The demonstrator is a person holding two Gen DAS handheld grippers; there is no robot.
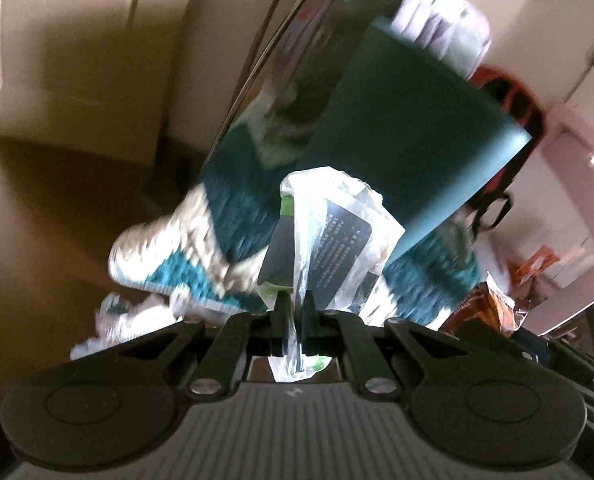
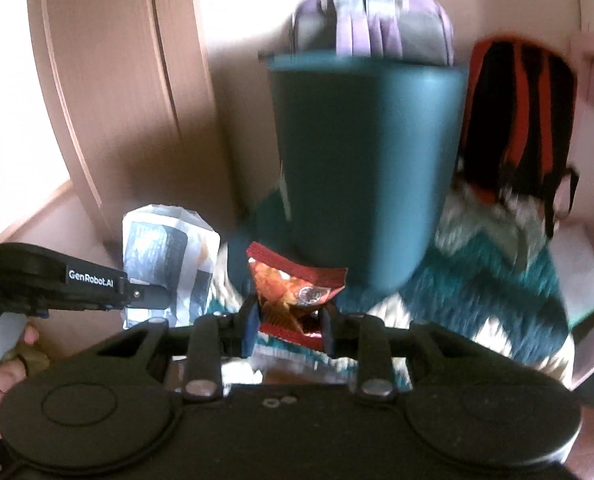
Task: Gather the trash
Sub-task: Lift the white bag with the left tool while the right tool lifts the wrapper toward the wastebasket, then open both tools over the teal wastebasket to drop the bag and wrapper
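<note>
The teal bin (image 2: 367, 160) stands ahead on the patterned rug (image 2: 493, 280). Both pieces are picked up: left gripper (image 1: 295, 304) jaws pinch a clear plastic wrapper (image 1: 329, 224), right gripper (image 2: 287, 320) clamps a red snack packet (image 2: 293, 284). Next, I'd judge: carry both over the rim, then release.

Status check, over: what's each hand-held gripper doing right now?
Left hand-held gripper shut on clear plastic wrapper. Right shut on red snack packet. Teal bin ahead, nothing blocking.

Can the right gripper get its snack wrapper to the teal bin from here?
Probably yes: the right gripper, shut on the red snack wrapper, faces the teal bin with nothing between, though the bin's opening isn't visible.
</note>
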